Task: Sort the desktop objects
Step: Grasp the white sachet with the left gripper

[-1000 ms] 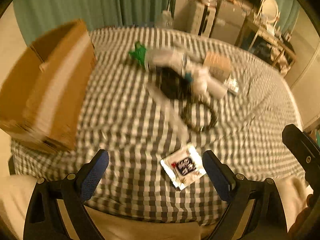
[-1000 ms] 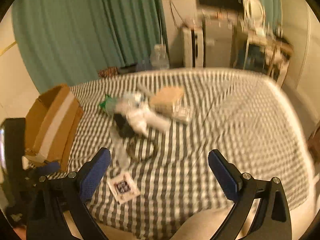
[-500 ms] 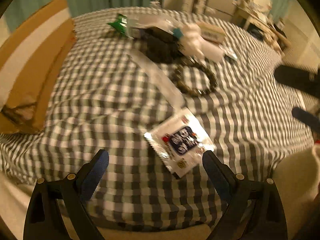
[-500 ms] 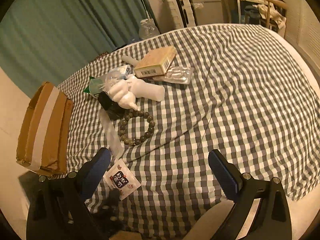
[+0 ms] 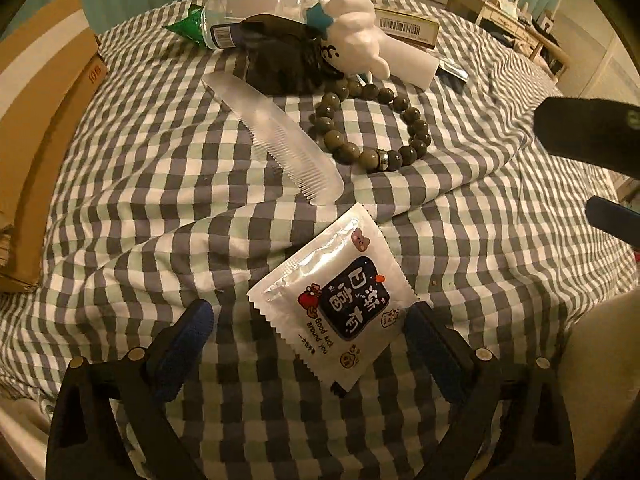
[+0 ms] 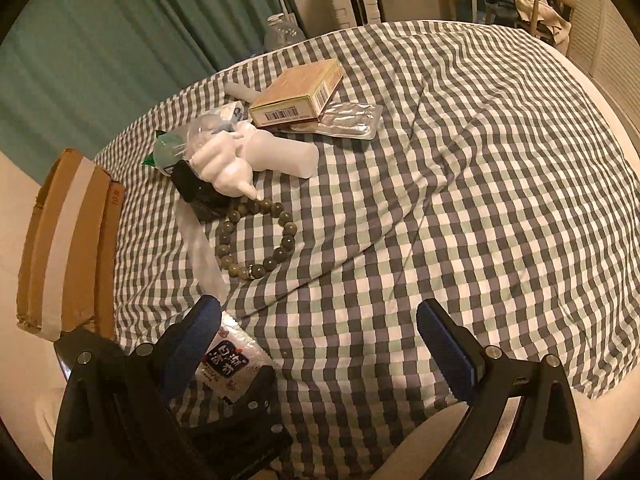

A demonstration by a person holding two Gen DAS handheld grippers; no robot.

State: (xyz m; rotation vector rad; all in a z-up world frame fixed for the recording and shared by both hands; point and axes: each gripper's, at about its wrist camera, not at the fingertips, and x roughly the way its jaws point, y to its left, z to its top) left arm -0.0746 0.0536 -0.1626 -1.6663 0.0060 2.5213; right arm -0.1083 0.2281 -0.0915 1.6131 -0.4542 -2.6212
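Checked bedcover (image 5: 140, 184): woven cloth, matt, creased. Sachet (image 5: 332, 304): glossy white plastic film (serrated edges), printed. Comb (image 5: 276, 136): frosted translucent plastic, smooth. Bracelet (image 5: 372, 128): polished stone-like beads, 1 metallic spacer. Hand figure (image 6: 248, 156): matt white, plaster-like. Bottle (image 5: 240, 16): clear crinkled plastic. Carton (image 6: 68, 240): matt brown cardboard, pale tape strip. Blister pack (image 6: 348, 120): shiny foil.

A flat white foil sachet (image 5: 334, 306) with a dark blue printed label lies tilted at lower centre of the left wrist view; above it a frosted translucent plastic comb (image 5: 276, 136) runs diagonally; to its right a ring of dark olive beads (image 5: 372, 124); upper centre holds a white plaster hand figure (image 5: 360, 40), a black pouch (image 5: 284, 60) and a crushed clear bottle (image 5: 240, 16).
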